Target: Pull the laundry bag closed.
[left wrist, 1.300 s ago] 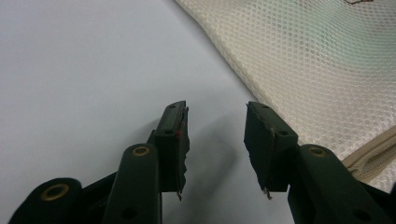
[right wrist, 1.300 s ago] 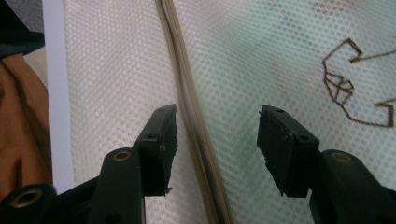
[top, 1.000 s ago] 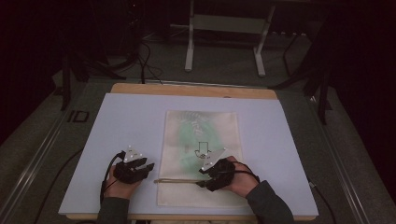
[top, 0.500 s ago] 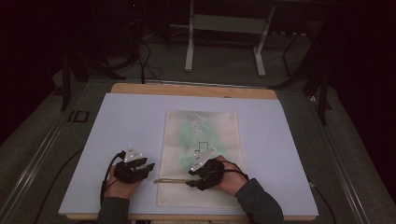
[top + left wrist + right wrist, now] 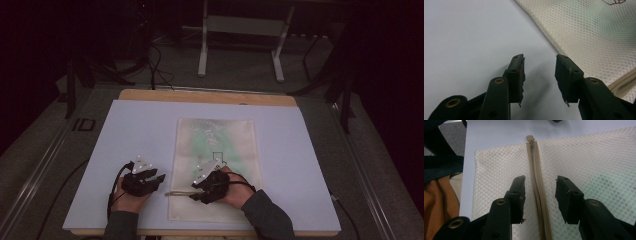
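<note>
While the high view takes in the whole white table (image 5: 140, 130), it is too far off to read the jaws, so the gripper views do that work. Starting at the left: the left gripper (image 5: 143, 178) sits on the bare table surface, just beside the left edge of the mesh laundry bag (image 5: 216, 150), held in the person's left hand (image 5: 126, 199). Its own camera shows the left gripper (image 5: 539, 75) with jaws standing well apart and nothing between them but table; the cream mesh of the bag (image 5: 594, 35) runs off to the upper right, with a strip of its beige zipper (image 5: 624, 83) peeking in at the right edge, apart from the jaws. Moving right: the bag lies flat in the middle of the table, a pale green item showing faintly through the mesh. Over its near end is the right gripper (image 5: 207, 186), pointing leftward along the bag's zipper (image 5: 176, 193), which from above is just a thin dark line. The right gripper view gives the detail: the right gripper (image 5: 540, 195) has jaws wide open, straddling the beige zipper (image 5: 536, 182) without gripping it, and the zipper pull (image 5: 530, 138) lies at the far end of the track, near the bag's edge.
</note>
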{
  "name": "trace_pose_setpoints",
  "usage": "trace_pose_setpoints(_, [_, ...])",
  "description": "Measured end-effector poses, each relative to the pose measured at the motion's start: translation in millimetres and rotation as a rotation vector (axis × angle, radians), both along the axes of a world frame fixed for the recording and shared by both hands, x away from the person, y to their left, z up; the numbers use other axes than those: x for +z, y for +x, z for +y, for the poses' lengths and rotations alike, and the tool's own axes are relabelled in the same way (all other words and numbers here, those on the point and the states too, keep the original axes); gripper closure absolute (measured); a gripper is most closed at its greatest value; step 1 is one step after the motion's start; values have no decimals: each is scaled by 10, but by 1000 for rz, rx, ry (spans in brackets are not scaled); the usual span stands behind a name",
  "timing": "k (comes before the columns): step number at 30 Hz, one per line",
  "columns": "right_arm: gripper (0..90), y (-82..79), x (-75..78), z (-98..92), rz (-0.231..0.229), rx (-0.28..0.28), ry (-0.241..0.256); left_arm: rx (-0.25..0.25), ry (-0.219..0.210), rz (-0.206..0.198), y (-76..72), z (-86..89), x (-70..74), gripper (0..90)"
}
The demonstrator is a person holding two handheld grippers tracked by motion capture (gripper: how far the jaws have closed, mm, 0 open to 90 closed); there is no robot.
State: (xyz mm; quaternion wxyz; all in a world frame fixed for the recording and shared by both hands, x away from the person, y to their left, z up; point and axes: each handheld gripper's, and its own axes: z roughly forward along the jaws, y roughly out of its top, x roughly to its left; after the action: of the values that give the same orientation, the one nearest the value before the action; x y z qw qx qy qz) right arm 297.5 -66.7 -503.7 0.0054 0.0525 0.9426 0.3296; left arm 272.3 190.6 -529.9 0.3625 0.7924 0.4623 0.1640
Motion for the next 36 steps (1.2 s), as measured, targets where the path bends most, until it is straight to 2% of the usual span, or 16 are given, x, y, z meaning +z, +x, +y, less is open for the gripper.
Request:
trace_pose_setpoints(8, [667, -6, -17, 116, 5, 23, 3, 8, -5, -1, 0, 9, 2, 584])
trace_pose_setpoints(16, [670, 1, -35, 216, 4, 27, 9, 10, -6, -4, 1, 23, 5, 584])
trace_pose_setpoints(19, [661, 3, -52, 266, -9, 20, 16, 12, -6, -4, 2, 23, 5, 584])
trace_pose_setpoints(26, [690, 4, -63, 373, -8, 29, 25, 14, -7, -6, 1, 37, 12, 584])
trace_pose_setpoints(29, [731, -9, -78, 439, -6, 36, 23, 18, -13, -8, 0, 42, 12, 584])
trace_pose_setpoints(36, [745, -25, -94, 576, -12, 35, 25, 18, -14, -8, -1, 41, 13, 584])
